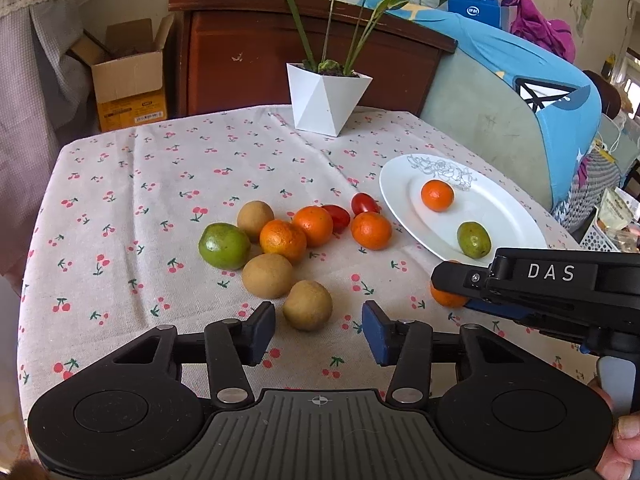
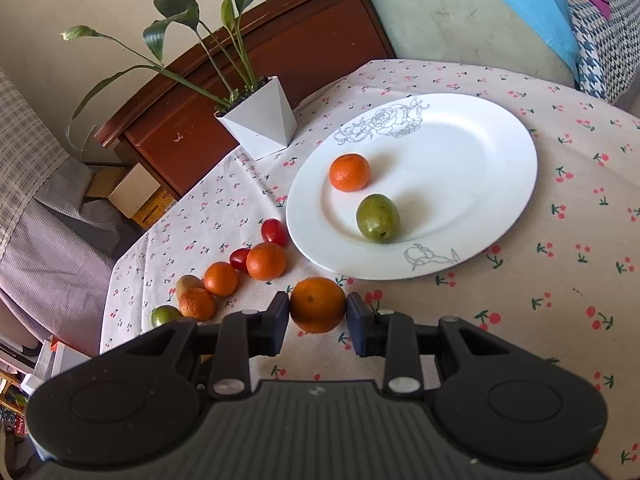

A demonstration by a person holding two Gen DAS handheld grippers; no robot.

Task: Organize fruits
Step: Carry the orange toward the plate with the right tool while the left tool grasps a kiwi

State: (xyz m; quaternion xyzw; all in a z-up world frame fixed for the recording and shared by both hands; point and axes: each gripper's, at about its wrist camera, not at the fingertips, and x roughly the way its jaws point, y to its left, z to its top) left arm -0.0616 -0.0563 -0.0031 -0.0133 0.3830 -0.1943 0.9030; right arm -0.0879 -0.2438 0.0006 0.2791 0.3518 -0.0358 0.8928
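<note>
1. One orange (image 2: 318, 305) sits pinched between the two pads of the right tongs (image 2: 318, 312), both pads pressing its sides; it is low over the cloth-covered desk (image 2: 560, 280), just short of the near rim of the white plate (image 2: 500, 152). Whether it rests on the cloth or hangs just above it I cannot tell.
2. Seen from the left wrist, the right tongs (image 1: 452, 288) reach in from the desk's right edge, tilted downward, with the person's fingers (image 1: 624, 440) wrapped round the handle at the lower right.
3. On the plate lie a second orange (image 2: 349, 172) and a small green fruit (image 2: 378, 219), near each other but apart.
4. The left tongs (image 1: 319, 332) are released, their jaws holding nothing; they point down at the cloth, and a brown round fruit (image 1: 307, 305) lies just beyond the gap between the pads, with neither pad touching it.
5. The loose pile lies mid-desk, left of the plate: two more brown fruits (image 1: 268, 275), three oranges (image 1: 283, 240), a larger green fruit (image 1: 224, 245) and two red cherry tomatoes (image 1: 365, 203).
6. A white faceted plant pot (image 1: 326, 98) stands at the desk's far edge, in front of a dark wooden cabinet (image 1: 280, 52).
7. A cardboard box (image 1: 128, 76) sits on the floor beyond the desk's far left corner.
</note>
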